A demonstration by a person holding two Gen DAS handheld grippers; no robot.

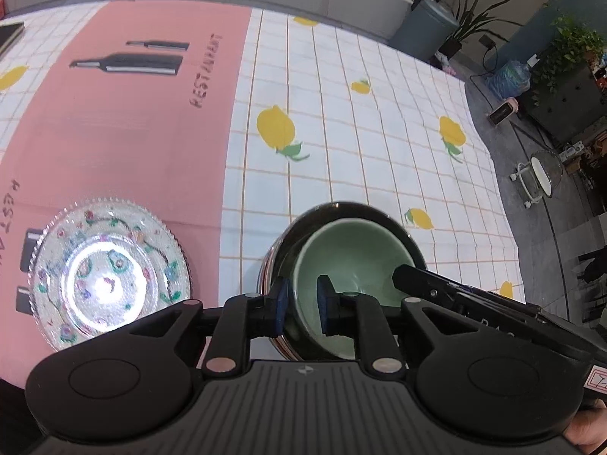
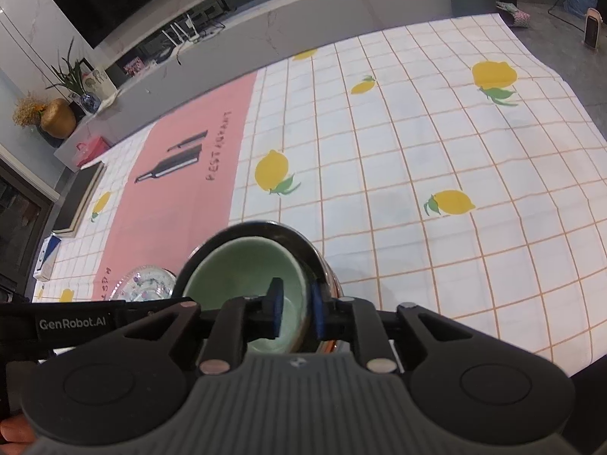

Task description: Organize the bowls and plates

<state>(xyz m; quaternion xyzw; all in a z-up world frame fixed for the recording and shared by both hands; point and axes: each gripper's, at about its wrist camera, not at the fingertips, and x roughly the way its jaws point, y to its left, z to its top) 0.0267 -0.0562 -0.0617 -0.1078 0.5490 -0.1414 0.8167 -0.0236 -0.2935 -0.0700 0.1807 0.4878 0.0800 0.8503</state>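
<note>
You're nesting: both grippers, left (image 1: 301,305) and right (image 2: 296,309), clamp the green bowl (image 1: 353,261) inside the dark bowl (image 1: 322,214); release next.

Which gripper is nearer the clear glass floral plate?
Left. The left gripper clamps the green ceramic bowl's rim beside the clear glass floral plate; the right gripper grips the bowl's far rim.

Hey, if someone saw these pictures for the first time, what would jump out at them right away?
First, the pale green ceramic bowl nested inside a dark glossy bowl on the lemon-print checked tablecloth, with the left gripper and right gripper both pinching the green bowl's rim. Next, the glittering floral glass plate to the left on the pink placemat.
</note>
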